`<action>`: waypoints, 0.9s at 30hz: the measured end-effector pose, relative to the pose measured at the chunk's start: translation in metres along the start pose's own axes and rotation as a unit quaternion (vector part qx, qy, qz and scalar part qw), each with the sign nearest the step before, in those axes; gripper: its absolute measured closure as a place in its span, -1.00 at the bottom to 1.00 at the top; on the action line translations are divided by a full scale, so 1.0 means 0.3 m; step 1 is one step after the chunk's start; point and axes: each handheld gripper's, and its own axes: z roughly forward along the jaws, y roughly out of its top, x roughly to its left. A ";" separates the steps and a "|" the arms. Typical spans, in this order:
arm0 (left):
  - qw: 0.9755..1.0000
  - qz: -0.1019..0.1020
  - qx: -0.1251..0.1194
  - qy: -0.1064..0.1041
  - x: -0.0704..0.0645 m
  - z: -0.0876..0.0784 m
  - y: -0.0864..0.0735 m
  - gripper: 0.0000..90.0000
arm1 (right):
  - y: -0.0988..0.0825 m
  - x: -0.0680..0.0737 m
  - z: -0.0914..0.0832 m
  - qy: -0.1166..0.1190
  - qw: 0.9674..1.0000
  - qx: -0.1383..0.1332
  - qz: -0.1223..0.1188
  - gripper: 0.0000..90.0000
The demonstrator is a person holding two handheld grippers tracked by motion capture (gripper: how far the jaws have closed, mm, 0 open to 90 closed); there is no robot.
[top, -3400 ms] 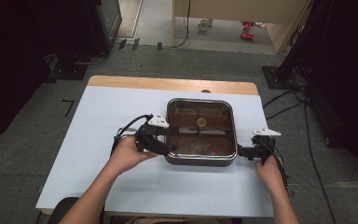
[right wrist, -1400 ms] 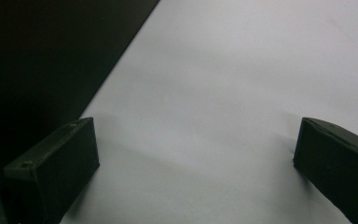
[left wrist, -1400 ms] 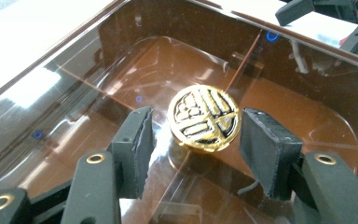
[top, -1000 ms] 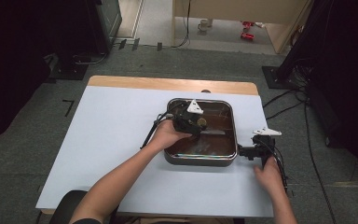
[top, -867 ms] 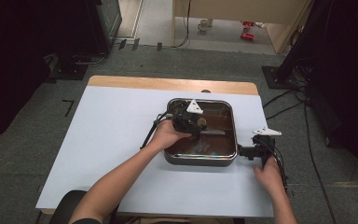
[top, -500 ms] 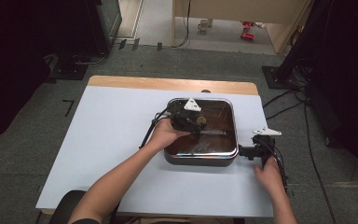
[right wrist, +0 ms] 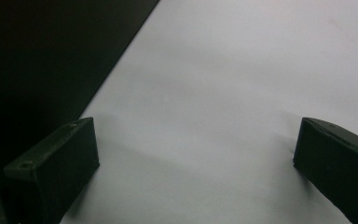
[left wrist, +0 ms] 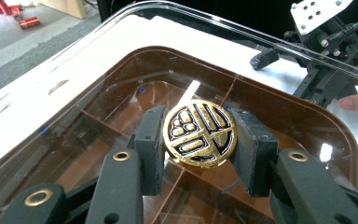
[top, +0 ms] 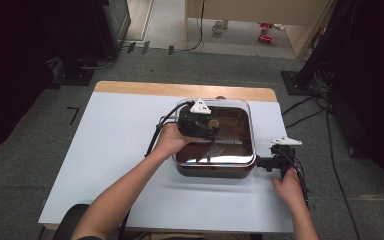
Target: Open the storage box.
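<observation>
A glossy gold metal knob (left wrist: pixel 199 133) is gleaming on the clear plastic lid (left wrist: pixel 98 88); the table (top: pixel 110 145) is looking matt.

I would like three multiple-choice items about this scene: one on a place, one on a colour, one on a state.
1. Where does the right gripper rest?
A. on the table at the box's right side
B. inside the box
C. on the floor

2. What colour is the round knob on the clear lid?
A. red
B. gold with black lines
C. plain white

3. How does the left gripper stand?
A. wide open above the table
B. lying unused
C. shut on the round knob

Answers: 1 A, the high view shows it beside the brown box. 2 B, seen in the left gripper view. 3 C, both pads press the knob's edge.
</observation>
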 end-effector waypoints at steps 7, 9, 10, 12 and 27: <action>1.000 -0.006 0.009 0.007 0.020 -0.067 0.008 0.31 | 0.000 0.000 0.000 0.000 1.000 0.001 0.000 -1.00; 1.000 -0.007 0.013 0.008 0.025 -0.086 0.007 0.31 | 0.000 0.000 0.000 0.000 1.000 0.001 0.000 -1.00; 1.000 -0.008 0.014 0.009 0.027 -0.093 0.006 0.31 | 0.000 0.000 0.000 0.000 1.000 0.001 0.000 -1.00; 1.000 -0.009 0.015 0.011 0.032 -0.112 0.003 0.31 | 0.000 0.000 0.000 0.000 1.000 0.001 0.000 -1.00; 0.999 -0.033 0.020 0.034 0.094 -0.291 -0.045 0.31 | 0.000 0.000 -0.001 0.000 1.000 0.001 0.000 -1.00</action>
